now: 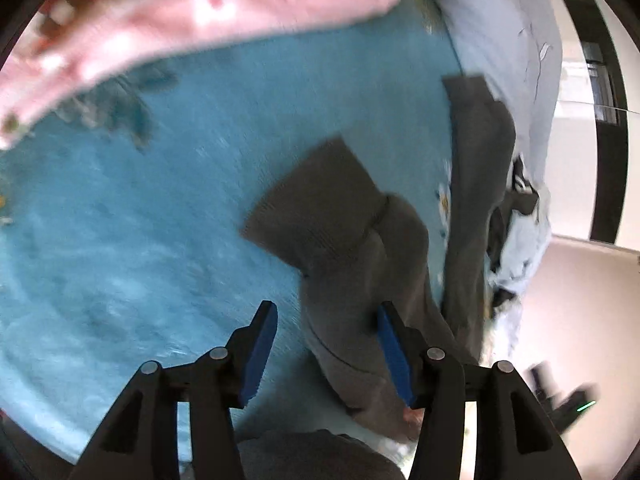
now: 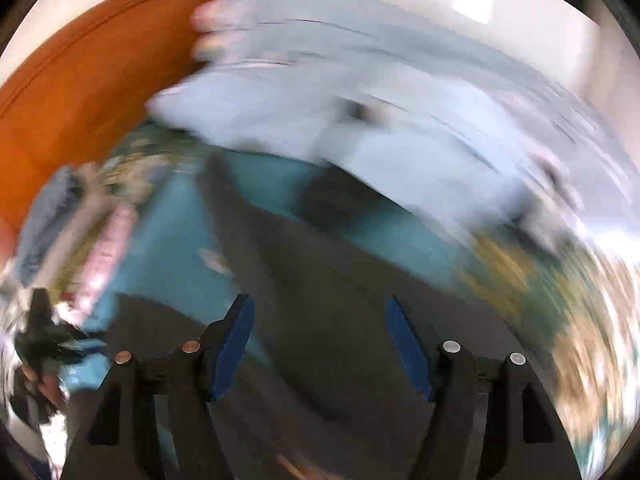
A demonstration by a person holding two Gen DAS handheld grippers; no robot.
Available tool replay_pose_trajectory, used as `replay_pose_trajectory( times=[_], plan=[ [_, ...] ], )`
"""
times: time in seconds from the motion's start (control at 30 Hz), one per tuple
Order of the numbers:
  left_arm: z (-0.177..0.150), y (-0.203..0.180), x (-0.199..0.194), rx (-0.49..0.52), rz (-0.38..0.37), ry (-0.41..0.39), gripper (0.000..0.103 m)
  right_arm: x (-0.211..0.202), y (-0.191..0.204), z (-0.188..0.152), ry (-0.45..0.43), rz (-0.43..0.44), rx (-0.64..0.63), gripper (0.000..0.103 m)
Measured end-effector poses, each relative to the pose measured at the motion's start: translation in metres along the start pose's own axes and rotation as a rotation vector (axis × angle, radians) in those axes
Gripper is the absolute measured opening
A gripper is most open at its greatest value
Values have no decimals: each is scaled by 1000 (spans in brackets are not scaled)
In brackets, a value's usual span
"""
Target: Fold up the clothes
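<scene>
Teal bedspread [image 1: 140,220] fills the left wrist view from nine o'clock to the centre, its bare stretch lying wide and flat. On it lies the grey garment [image 1: 348,232], which looks like trousers: one ribbed cuff sits at the centre, the other leg runs from one o'clock down to five o'clock. The left gripper [image 1: 326,350] hovers at six o'clock, its blue pads apart with nothing pressed between them; the right pad overlaps the grey cloth in the view, but contact cannot be judged. A pink patterned blanket [image 1: 192,12] arcs from ten to twelve o'clock. Pale blue floral bedding [image 1: 508,52] borders the spread at one to two o'clock, where the bed edge meets a light floor [image 1: 580,312] at four o'clock.

The right wrist view is heavily blurred. The right gripper [image 2: 320,348] stands wide, empty, over the grey garment [image 2: 320,280]. An orange panel [image 2: 80,92] fills ten o'clock. No writing or labels can be read in either view.
</scene>
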State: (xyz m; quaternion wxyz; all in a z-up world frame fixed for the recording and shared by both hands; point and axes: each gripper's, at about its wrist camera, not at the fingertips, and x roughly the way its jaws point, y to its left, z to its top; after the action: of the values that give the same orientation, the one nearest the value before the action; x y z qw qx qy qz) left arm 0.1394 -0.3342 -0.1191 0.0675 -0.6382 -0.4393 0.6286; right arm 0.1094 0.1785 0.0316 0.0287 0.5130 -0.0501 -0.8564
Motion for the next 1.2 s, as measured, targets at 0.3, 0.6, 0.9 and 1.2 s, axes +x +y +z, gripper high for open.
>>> replay_pose_trajectory(
  times=[0.3, 0.6, 0.9, 1.2],
  plan=[
    [0, -27, 11, 51, 166, 29, 6, -72, -239, -203, 41, -179, 804, 70],
    [-21, -57, -29, 165, 533, -225, 5, -27, -257, -164, 1, -30, 817, 70],
    [-33, -44, -52, 22, 409, -261, 6, 49, -265, -104, 75, 60, 735, 70],
    [-33, -33, -60, 16, 393, -318, 6, 91, -280, -83, 115, 177, 699, 44]
  ],
)
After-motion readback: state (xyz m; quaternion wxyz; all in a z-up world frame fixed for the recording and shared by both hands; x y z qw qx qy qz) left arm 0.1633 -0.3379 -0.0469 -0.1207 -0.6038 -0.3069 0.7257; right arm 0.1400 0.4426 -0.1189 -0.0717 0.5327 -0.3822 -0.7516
